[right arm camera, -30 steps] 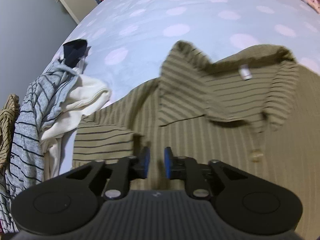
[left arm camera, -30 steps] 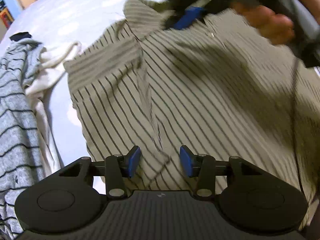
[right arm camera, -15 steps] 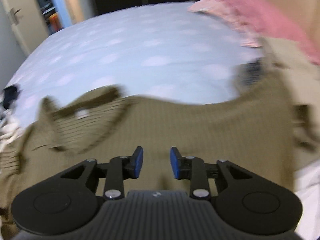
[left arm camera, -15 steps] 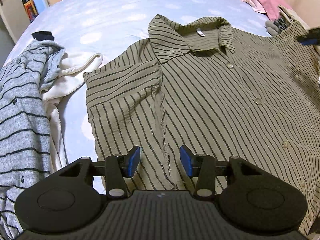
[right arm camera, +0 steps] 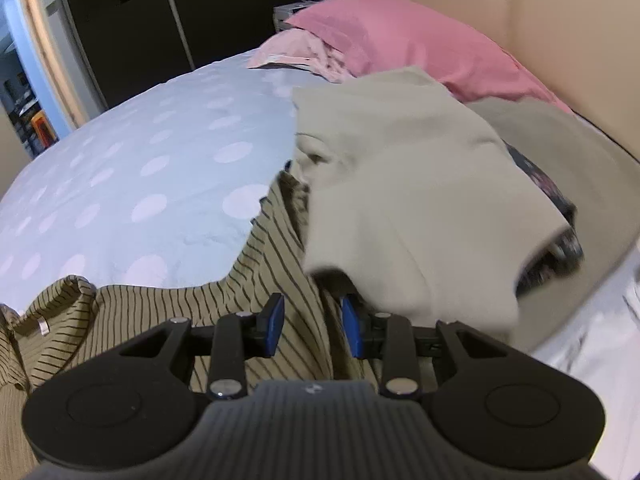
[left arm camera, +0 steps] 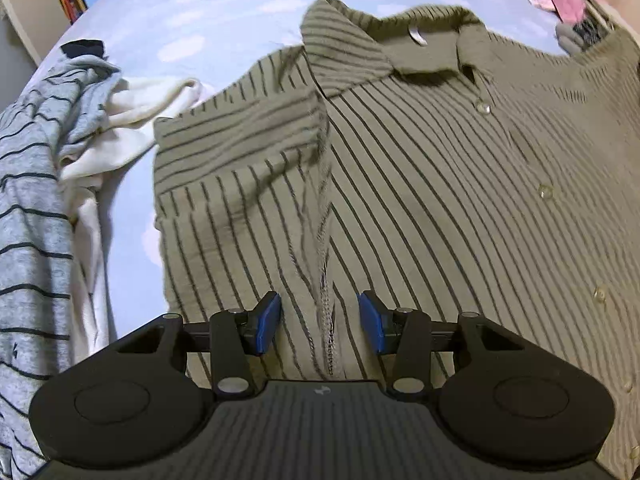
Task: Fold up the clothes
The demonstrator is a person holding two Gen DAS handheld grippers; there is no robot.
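An olive shirt with dark stripes (left arm camera: 420,184) lies spread, button side up, on the bed, collar (left arm camera: 384,36) at the far end. Its left sleeve (left arm camera: 236,148) is folded in over the body. My left gripper (left arm camera: 320,326) is open low over the shirt's left part, with a raised seam running between its blue pads (left arm camera: 267,323). My right gripper (right arm camera: 313,327) is open over the shirt's right edge (right arm camera: 276,248); striped cloth lies between its fingers, not pinched. The collar label (right arm camera: 42,326) shows at the lower left of the right wrist view.
A grey striped garment (left arm camera: 28,208) and a cream one (left arm camera: 132,120) lie heaped left of the shirt. A folded beige stack (right arm camera: 400,184) sits right beside my right gripper, touching the shirt. Pink pillow (right arm camera: 420,44) and pink clothes (right arm camera: 296,50) lie beyond. Dotted blue sheet (right arm camera: 140,168).
My right gripper swung from the collar area over to the shirt's right edge by the beige stack, and its fingers spread wider. The left gripper stayed open over the left seam.
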